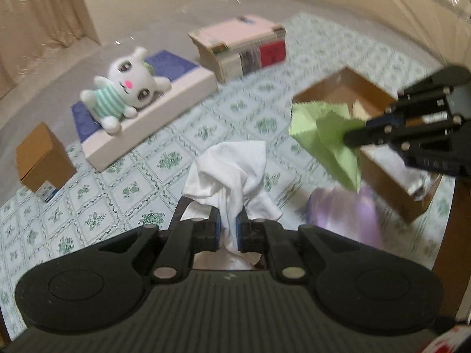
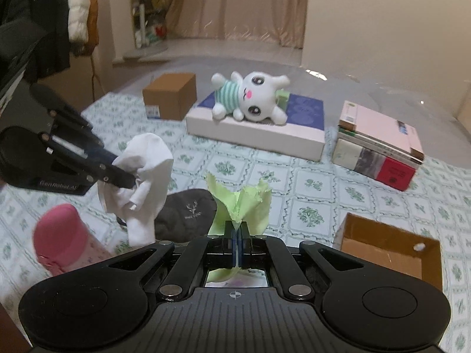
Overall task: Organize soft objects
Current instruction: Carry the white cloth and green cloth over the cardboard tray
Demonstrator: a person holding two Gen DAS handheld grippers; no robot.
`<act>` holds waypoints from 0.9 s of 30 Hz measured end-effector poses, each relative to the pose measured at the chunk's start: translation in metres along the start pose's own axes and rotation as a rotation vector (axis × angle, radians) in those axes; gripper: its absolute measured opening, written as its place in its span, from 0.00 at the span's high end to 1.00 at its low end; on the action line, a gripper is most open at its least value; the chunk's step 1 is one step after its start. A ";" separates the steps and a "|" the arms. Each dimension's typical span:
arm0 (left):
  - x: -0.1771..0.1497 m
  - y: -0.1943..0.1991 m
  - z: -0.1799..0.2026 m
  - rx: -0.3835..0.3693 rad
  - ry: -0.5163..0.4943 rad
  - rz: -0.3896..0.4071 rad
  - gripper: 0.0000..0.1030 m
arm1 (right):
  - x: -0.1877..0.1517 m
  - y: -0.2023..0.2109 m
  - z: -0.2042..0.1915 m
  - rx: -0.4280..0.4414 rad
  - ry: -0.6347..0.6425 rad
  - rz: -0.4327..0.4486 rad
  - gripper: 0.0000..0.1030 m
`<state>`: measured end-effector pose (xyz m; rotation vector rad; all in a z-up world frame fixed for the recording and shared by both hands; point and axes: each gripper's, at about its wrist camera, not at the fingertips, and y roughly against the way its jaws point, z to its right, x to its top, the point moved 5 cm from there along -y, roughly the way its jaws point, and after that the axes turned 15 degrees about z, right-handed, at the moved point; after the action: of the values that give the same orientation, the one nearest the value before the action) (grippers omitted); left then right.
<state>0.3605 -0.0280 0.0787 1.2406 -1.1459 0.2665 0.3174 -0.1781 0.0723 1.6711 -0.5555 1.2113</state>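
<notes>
My left gripper is shut on a white cloth and holds it above the table; it also shows in the right wrist view with the white cloth hanging from it. My right gripper is shut on a green cloth; in the left wrist view the right gripper holds the green cloth over the near edge of an open cardboard box, also seen in the right wrist view. A white plush bunny lies on a flat blue-topped box.
A dark pouch lies on the patterned tablecloth. A pink bottle stands at the near left. A small closed cardboard box and a stack of books sit at the back. A purple soft object lies beside the open box.
</notes>
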 end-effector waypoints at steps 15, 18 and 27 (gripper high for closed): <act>-0.015 0.075 0.063 0.075 0.198 0.203 0.92 | -0.022 0.083 0.003 -0.016 -0.178 0.078 0.99; -0.015 0.086 0.078 0.071 0.231 0.238 0.92 | -0.027 0.098 0.005 -0.025 -0.194 0.092 0.99; -0.019 0.101 0.120 0.064 0.281 0.293 0.92 | -0.047 0.142 0.020 -0.085 -0.245 0.126 0.99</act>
<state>0.2161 -0.0833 0.1109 1.0489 -1.0765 0.6807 0.1953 -0.2654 0.0906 1.7435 -0.8625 1.0615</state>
